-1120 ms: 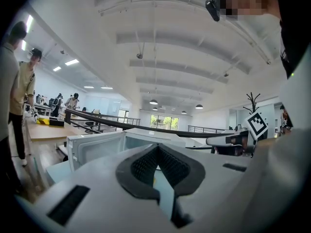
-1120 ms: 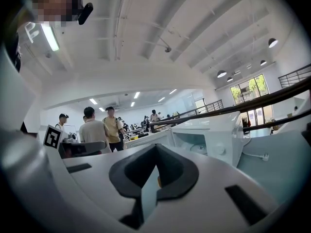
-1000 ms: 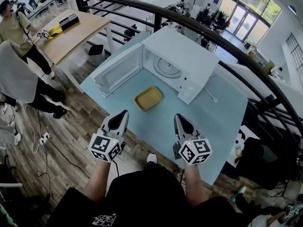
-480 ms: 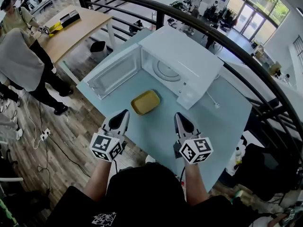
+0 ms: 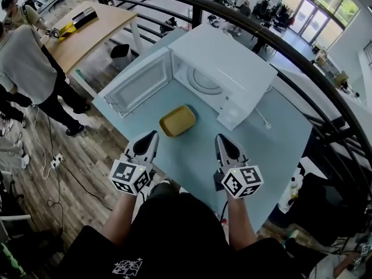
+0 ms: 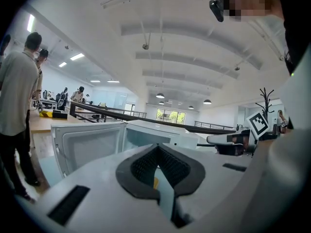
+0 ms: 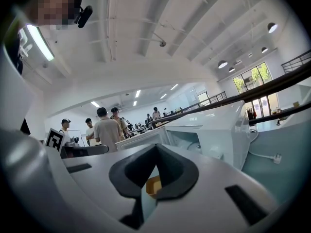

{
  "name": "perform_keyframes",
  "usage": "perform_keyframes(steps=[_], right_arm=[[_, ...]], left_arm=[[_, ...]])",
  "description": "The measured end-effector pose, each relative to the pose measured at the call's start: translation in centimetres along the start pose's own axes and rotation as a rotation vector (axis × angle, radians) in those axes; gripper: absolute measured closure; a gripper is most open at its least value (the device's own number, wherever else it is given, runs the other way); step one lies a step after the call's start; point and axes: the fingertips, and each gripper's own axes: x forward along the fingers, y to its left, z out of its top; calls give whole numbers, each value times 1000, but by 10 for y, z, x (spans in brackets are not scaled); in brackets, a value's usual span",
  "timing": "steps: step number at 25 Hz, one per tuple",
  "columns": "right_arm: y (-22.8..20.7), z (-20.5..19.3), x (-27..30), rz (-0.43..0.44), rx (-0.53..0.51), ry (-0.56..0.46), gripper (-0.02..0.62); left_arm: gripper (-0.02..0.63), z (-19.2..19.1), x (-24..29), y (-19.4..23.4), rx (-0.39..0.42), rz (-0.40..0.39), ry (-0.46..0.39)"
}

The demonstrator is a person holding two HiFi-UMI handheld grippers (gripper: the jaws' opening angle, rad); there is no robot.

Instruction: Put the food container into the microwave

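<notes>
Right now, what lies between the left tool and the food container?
Only bare blue tabletop, seen in the head view; the left tool hangs short of the food container.

No words, numbers or brand names can be read. Nearer the person than the microwave (image 5: 226, 68), the marker cube (image 5: 129, 178) of the left gripper (image 5: 152, 136) and the marker cube (image 5: 241, 182) of the right gripper (image 5: 220, 138) bear black-and-white square code patterns, not letters. The white print on the black shirt (image 5: 128, 268) is too small to read.

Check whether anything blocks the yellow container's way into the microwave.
Nothing visible does: the microwave door stands open, the cavity holds only its turntable, and bare table lies between it and the food container.
</notes>
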Motion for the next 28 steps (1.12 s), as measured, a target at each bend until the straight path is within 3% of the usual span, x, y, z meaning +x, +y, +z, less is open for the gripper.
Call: perform_keyframes(steps=[9, 28], right_arm=[[7, -9, 11, -4, 8, 22, 589], [14, -58, 90, -1, 64, 134, 589]], left_arm=[[600, -25, 8, 17, -77, -2, 46], [600, -139, 68, 93, -406, 10, 283]])
